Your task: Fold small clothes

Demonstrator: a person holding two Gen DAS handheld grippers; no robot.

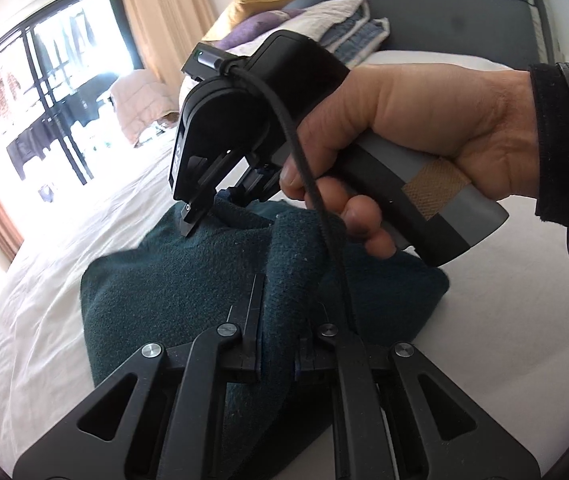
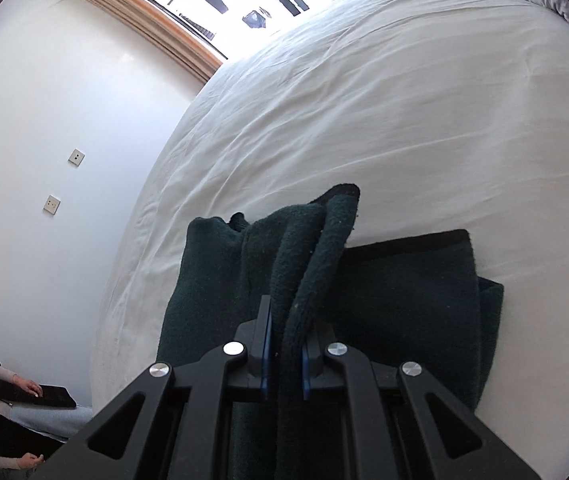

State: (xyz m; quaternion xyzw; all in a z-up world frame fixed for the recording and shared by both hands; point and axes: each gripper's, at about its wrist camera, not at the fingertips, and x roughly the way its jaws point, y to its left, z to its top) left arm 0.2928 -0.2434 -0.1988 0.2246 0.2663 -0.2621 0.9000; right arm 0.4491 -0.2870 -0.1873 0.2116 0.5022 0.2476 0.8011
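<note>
Both claws, left (image 1: 276, 300) and right (image 2: 286, 344), pinch apparently one dark green garment (image 2: 404, 292) on one white bed (image 2: 364, 120).

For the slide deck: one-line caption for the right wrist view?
Right gripper shut on a bunched edge of the dark green fleece garment, lifting it off the white bed sheet.

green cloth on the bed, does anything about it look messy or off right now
Nothing damaged or spilled. The green cloth is only partly folded: a bunched ridge stands up where the right gripper pinches it, and the left gripper pinches another edge. The rest lies flat on the white sheet.
</note>
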